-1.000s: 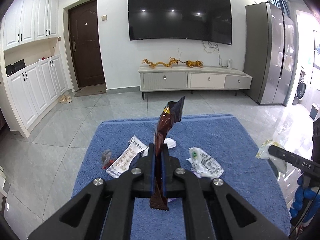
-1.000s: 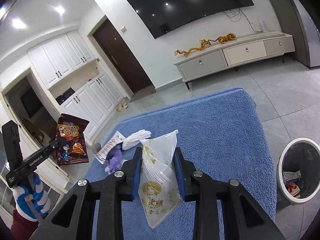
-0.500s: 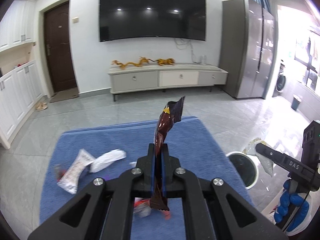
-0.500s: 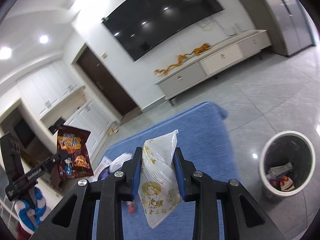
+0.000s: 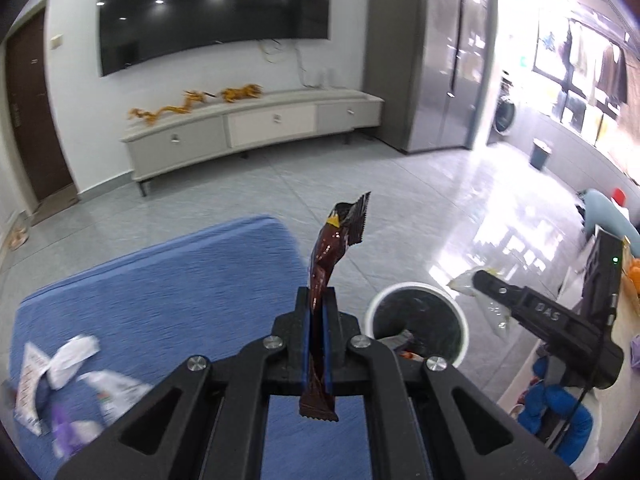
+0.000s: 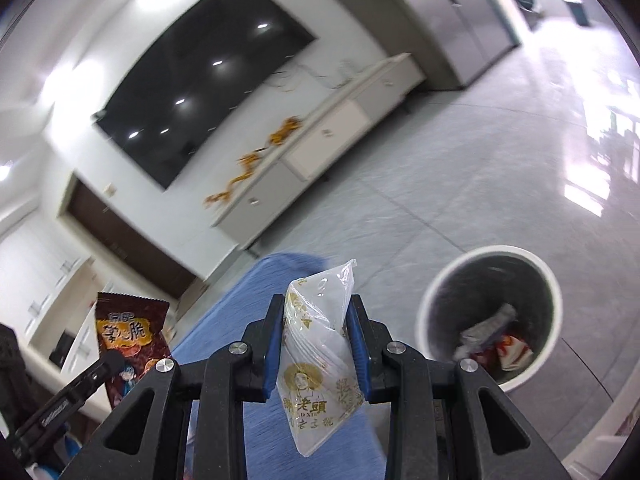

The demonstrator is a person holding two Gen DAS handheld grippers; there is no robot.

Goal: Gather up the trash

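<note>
My left gripper [image 5: 317,300] is shut on a dark brown snack wrapper [image 5: 332,248] that stands upright between the jaws. It also shows at the left of the right wrist view [image 6: 128,336]. My right gripper [image 6: 316,308] is shut on a clear plastic bag with gold print [image 6: 316,356]; the bag also shows in the left wrist view [image 5: 476,292], beside the bin's right rim. A white bin with a dark liner [image 5: 418,292] [image 6: 488,256] stands on the floor to the right of the blue rug and holds some trash [image 6: 492,340].
A blue rug [image 5: 160,280] covers the floor at the left, with several loose wrappers [image 5: 72,364] at its left end. A TV cabinet [image 5: 252,128] and fridge [image 5: 440,60] stand along the far wall. Grey floor tiles lie around the bin.
Both grippers have swung right, away from the rug's middle and toward the bin. The bin is now larger and nearer in both views. Both keep hold of their trash.
</note>
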